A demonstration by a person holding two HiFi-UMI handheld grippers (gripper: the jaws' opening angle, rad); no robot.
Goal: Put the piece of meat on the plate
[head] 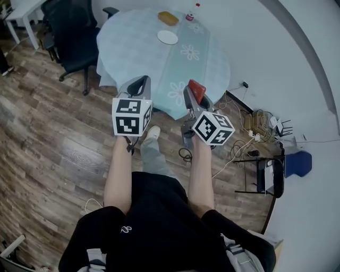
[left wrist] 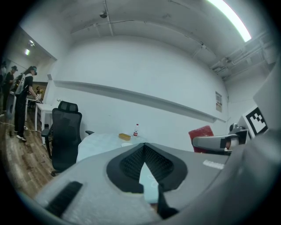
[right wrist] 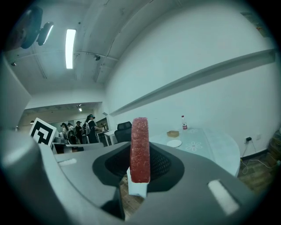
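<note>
A red, slab-shaped piece of meat stands upright between the jaws of my right gripper, which is shut on it. In the head view the meat sticks out of the right gripper just short of the near edge of the round table. A small white plate lies on the far half of the table, well ahead of both grippers; the right gripper view shows the plate too. My left gripper is level beside the right one, its pads meeting at the tips with nothing between them.
A yellow-brown box and a small bottle stand at the table's far edge. A black office chair is left of the table. Cables and a black frame are on the floor at the right. People stand far off.
</note>
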